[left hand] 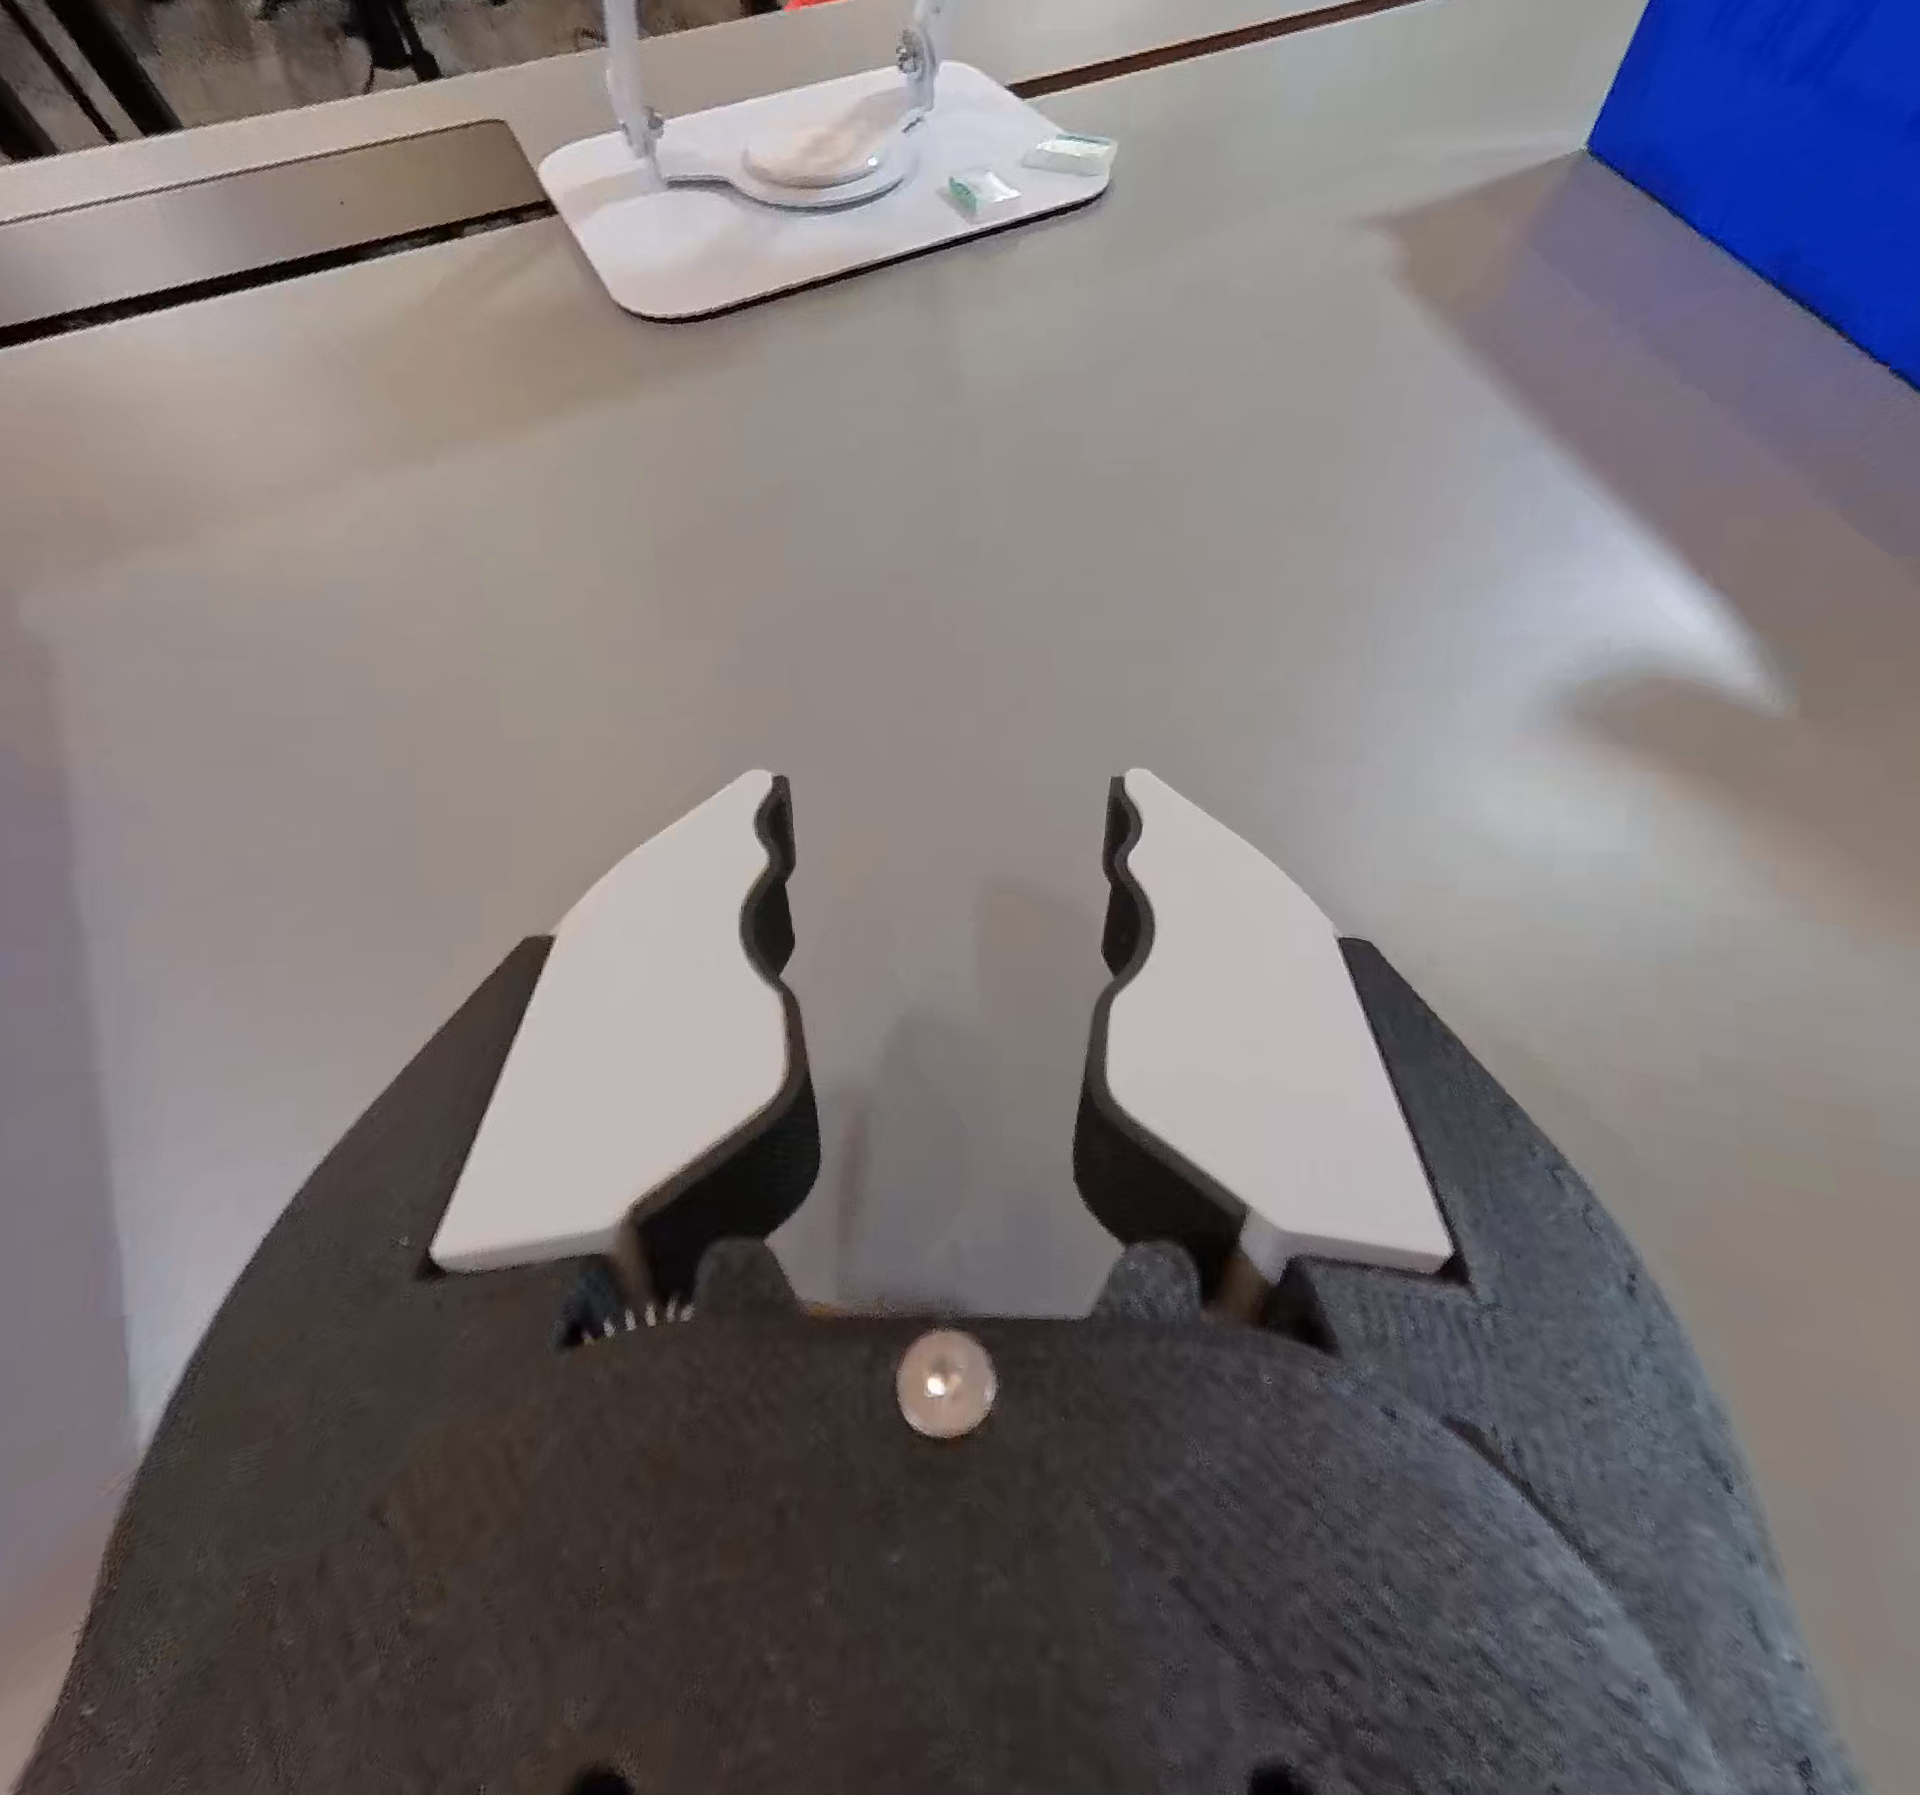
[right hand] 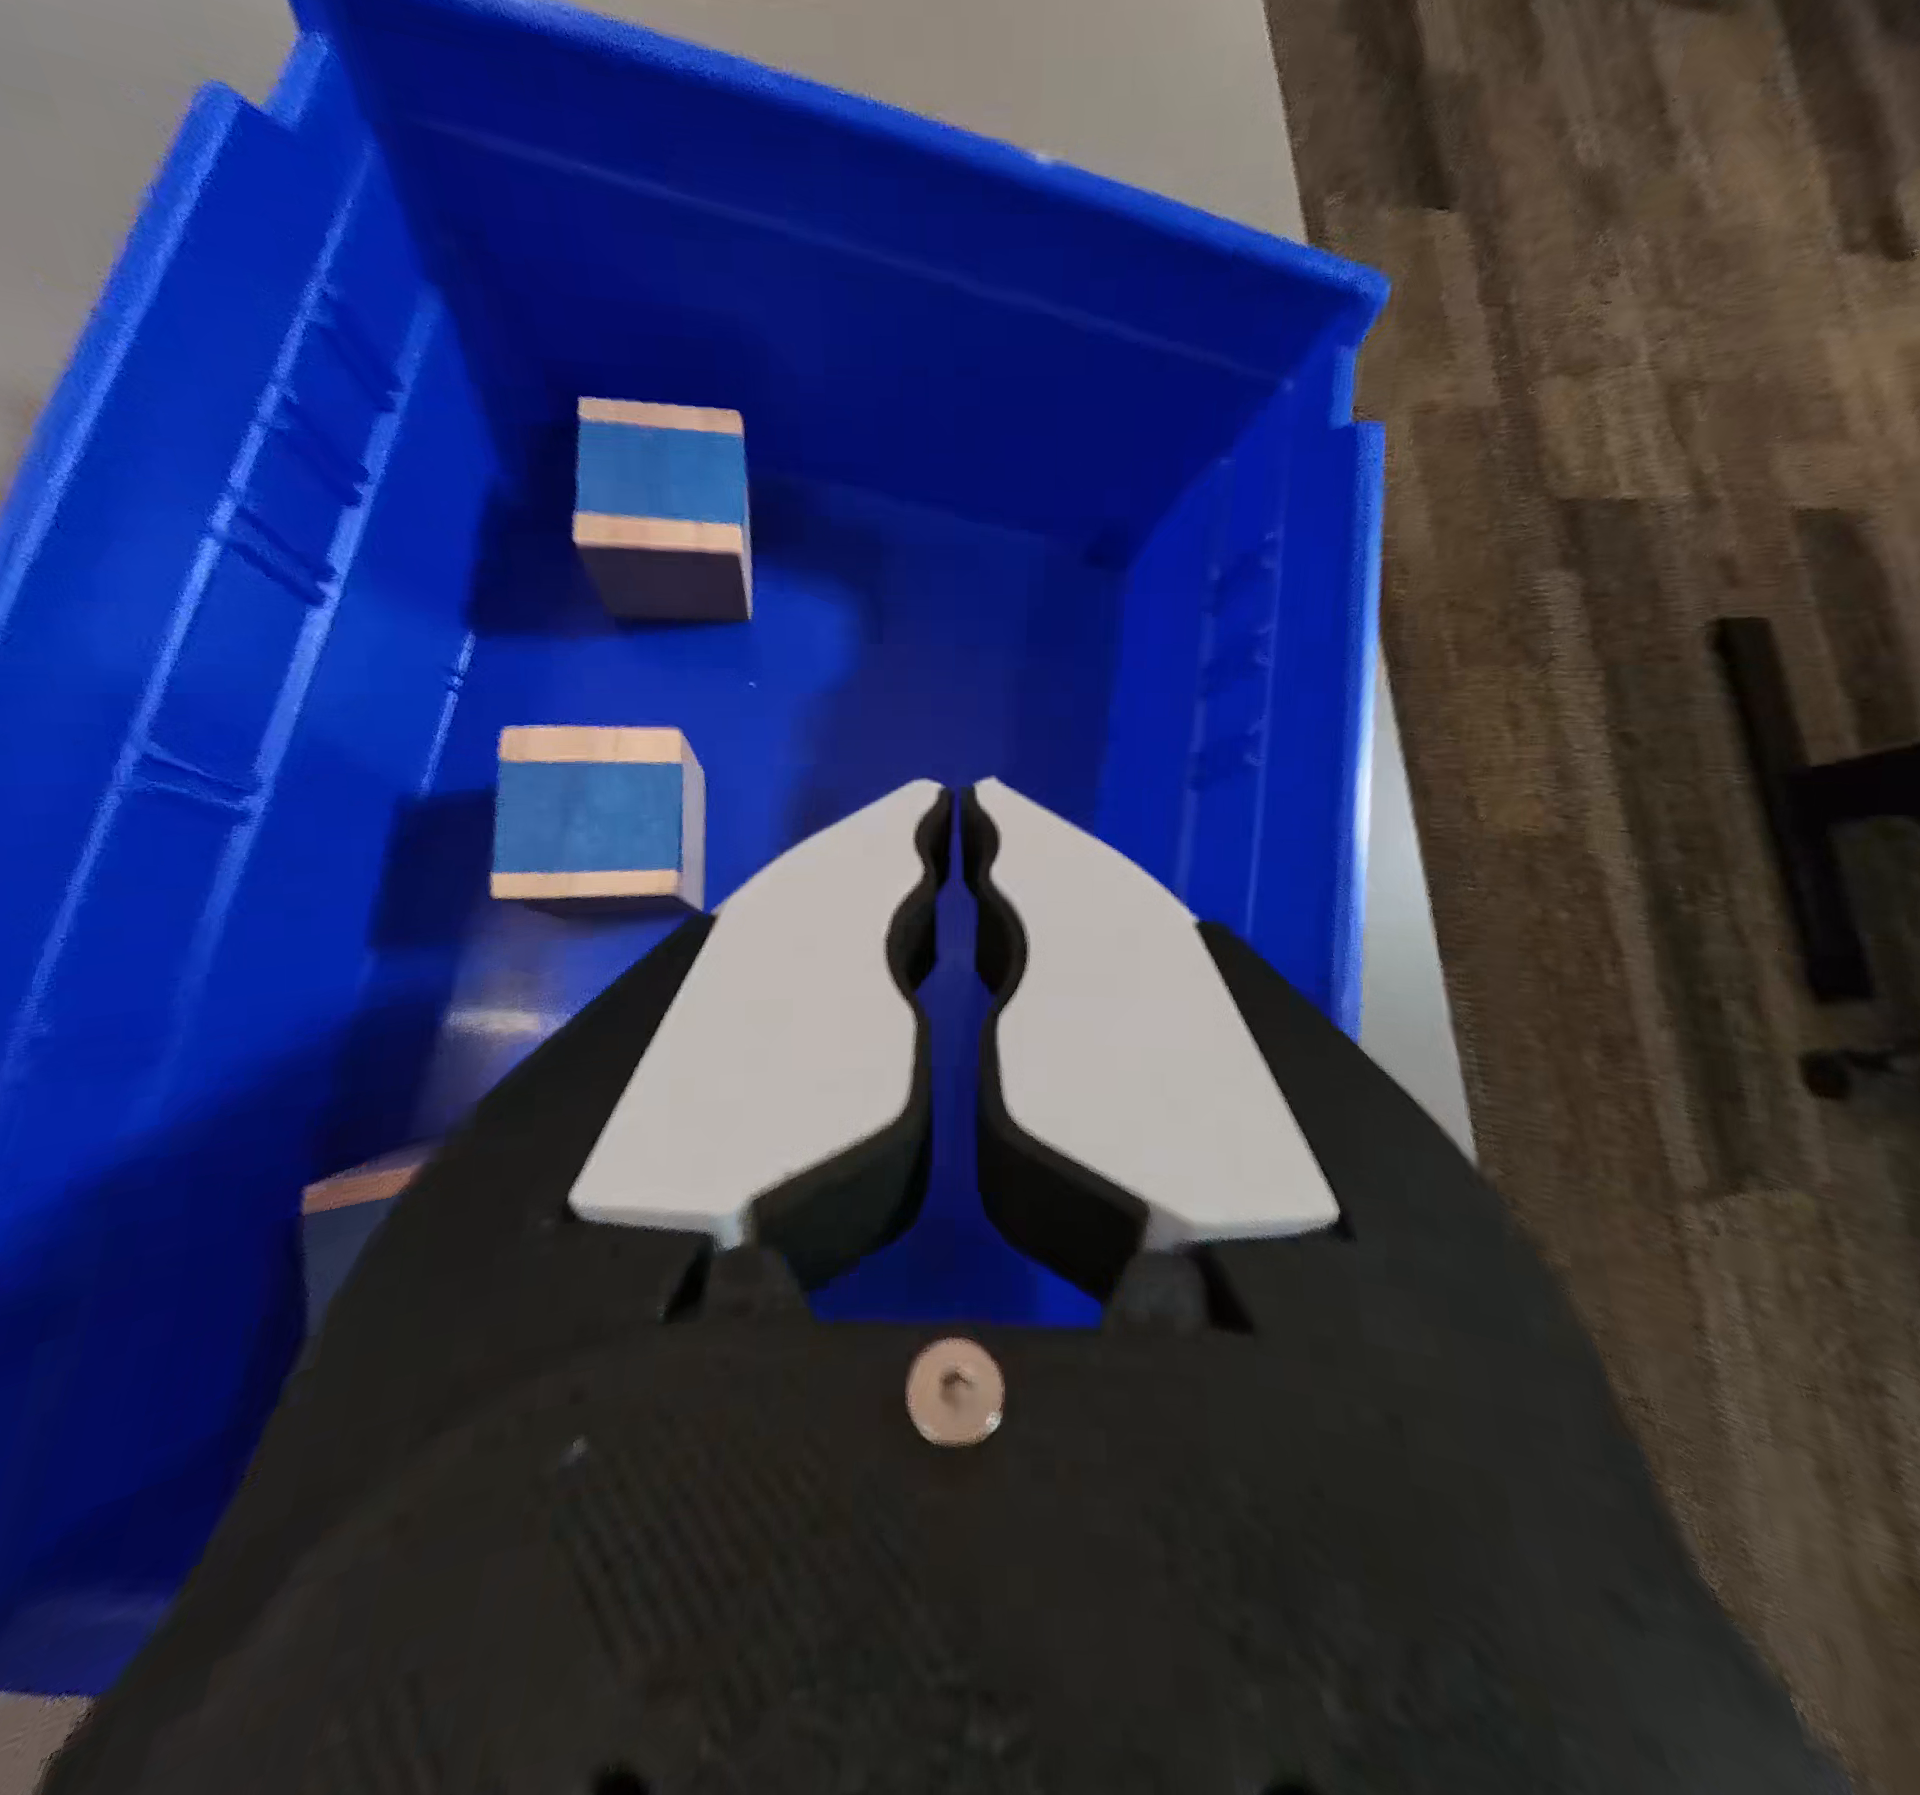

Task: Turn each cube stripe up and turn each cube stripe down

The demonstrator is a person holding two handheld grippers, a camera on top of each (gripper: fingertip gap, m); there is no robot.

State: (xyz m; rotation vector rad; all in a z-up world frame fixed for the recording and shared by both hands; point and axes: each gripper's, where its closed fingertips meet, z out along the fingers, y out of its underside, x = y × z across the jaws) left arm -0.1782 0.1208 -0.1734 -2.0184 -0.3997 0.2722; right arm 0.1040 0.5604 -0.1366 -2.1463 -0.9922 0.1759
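In the right wrist view a blue bin (right hand: 852, 187) holds two wooden cubes, each with a blue stripe facing up: a far cube (right hand: 662, 488) and a near cube (right hand: 587, 815). A wooden edge of a third piece (right hand: 364, 1186) shows beside my gripper's body. My right gripper (right hand: 958, 795) is above the bin's right half, fingertips closed together with nothing between them, right of the near cube. In the left wrist view my left gripper (left hand: 948, 789) is open and empty above bare grey table (left hand: 935, 519). The bin's corner (left hand: 1787, 104) shows at the far right.
A white lamp base on a white mat (left hand: 821, 187) stands at the table's far side, with two small packets (left hand: 977, 192). A dark slot (left hand: 1236, 36) runs along the back. Right of the bin, the table edge drops to a wood-pattern floor (right hand: 1662, 498).
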